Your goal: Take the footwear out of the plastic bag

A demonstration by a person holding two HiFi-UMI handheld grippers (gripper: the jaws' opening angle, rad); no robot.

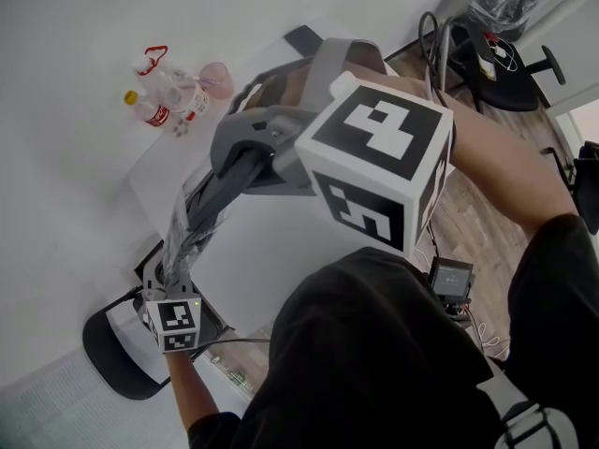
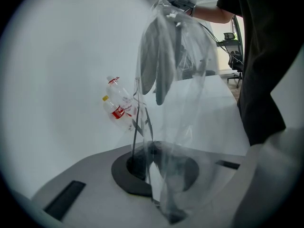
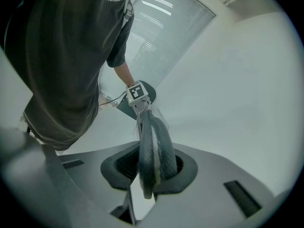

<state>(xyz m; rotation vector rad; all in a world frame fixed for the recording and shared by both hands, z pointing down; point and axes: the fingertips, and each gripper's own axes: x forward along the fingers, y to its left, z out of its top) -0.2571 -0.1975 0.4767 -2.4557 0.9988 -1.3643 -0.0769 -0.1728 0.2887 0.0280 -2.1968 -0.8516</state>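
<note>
Jaws of your left claw (image 2: 156, 175) are pressed together on one end of the plastic bag (image 2: 190, 103). Your right claw (image 3: 152, 175) pinches the end of the grey footwear (image 3: 153, 146), jaws partly apart around it. The rest of the footwear lies inside the bag, which hangs stretched in the air from one claw to the other. Your right claw is the higher one and nearer your head.

Below the bag the white tabletop (image 1: 281, 241) spreads open. The bottles (image 1: 164, 101) lie well away on the far left, so you have room on that side. Your left claw hangs over the tabletop's near left edge, with a dark chair (image 1: 112, 354) just past it. Beyond the right edge, wood floor runs to an office chair (image 1: 505, 54).
</note>
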